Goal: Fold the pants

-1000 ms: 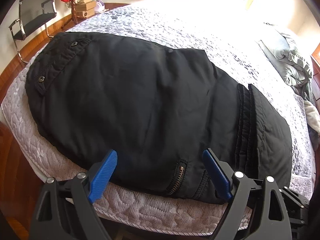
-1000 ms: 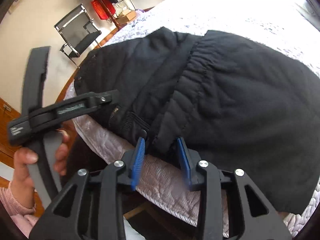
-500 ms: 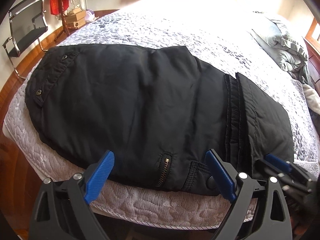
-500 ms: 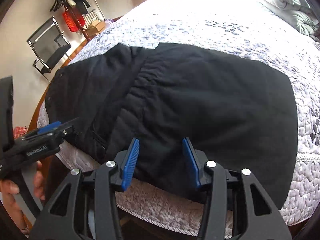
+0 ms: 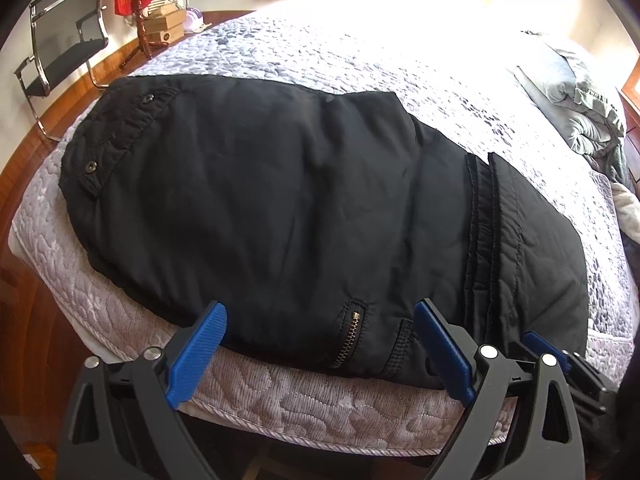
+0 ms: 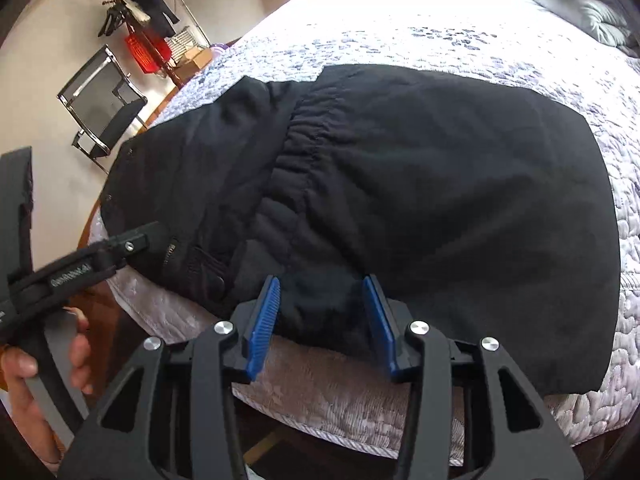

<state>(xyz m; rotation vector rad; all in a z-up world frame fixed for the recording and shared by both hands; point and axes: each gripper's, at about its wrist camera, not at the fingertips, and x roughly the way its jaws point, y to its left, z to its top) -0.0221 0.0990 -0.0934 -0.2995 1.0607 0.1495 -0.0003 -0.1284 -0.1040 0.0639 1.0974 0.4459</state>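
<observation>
Black pants (image 5: 304, 200) lie folded across the near edge of the bed (image 5: 320, 400), with a zip pocket (image 5: 350, 336) at the front hem. My left gripper (image 5: 320, 308) stands wide open just above that hem, nothing pinched. In the right wrist view the pants (image 6: 440, 200) fill the middle, with a gathered waistband (image 6: 296, 152) running across them. My right gripper (image 6: 322, 284) is partly open astride the pants' near edge. Dark fabric sits between its blue pads (image 6: 264, 320), not visibly squeezed. A hand (image 6: 24, 372) holds the left gripper (image 6: 132, 242) at the left.
The quilted mattress edge (image 6: 352, 400) runs just under both grippers, with wooden floor (image 5: 24, 280) below. A black chair (image 5: 64, 36), a coat stand (image 6: 132, 12) and boxes (image 5: 164, 30) stand at the far left. Rumpled grey bedding (image 5: 576, 112) lies at the far right.
My right gripper has opened wider and come down onto the pants' near edge, so fabric now sits between its pads. The left gripper opened slightly and hardly moved.
</observation>
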